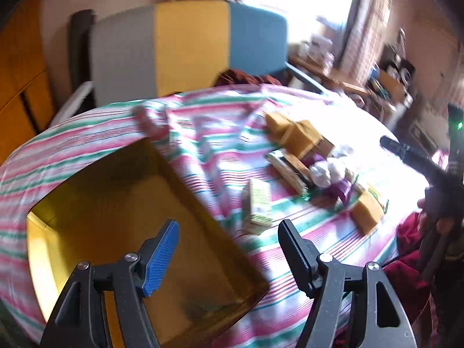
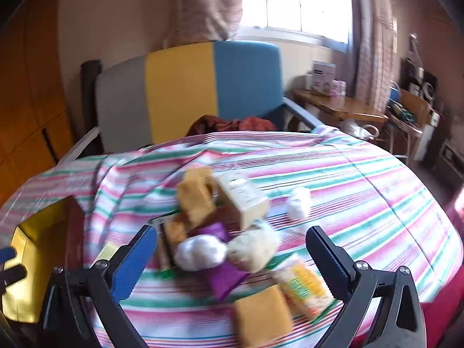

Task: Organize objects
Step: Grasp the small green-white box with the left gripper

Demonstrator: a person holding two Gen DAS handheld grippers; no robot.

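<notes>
A pile of small objects lies on a striped cloth (image 2: 348,179): tan boxes (image 2: 197,197), a cream box (image 2: 243,200), white crumpled bags (image 2: 200,252), purple packets (image 2: 226,281), a yellow-green packet (image 2: 304,287) and a tan block (image 2: 261,316). The pile also shows in the left wrist view (image 1: 301,150), with a pale green box (image 1: 258,203) standing apart. A yellow open box (image 1: 139,232) sits on the cloth at the left. My left gripper (image 1: 229,249) is open and empty over the box's right rim. My right gripper (image 2: 232,252) is open and empty just above the pile.
A chair with grey, yellow and blue panels (image 2: 185,90) stands behind the table with red cloth (image 2: 232,123) on its seat. A wooden side table (image 2: 336,107) and cluttered shelves (image 2: 411,104) are at the right. The right gripper shows in the left wrist view (image 1: 411,156).
</notes>
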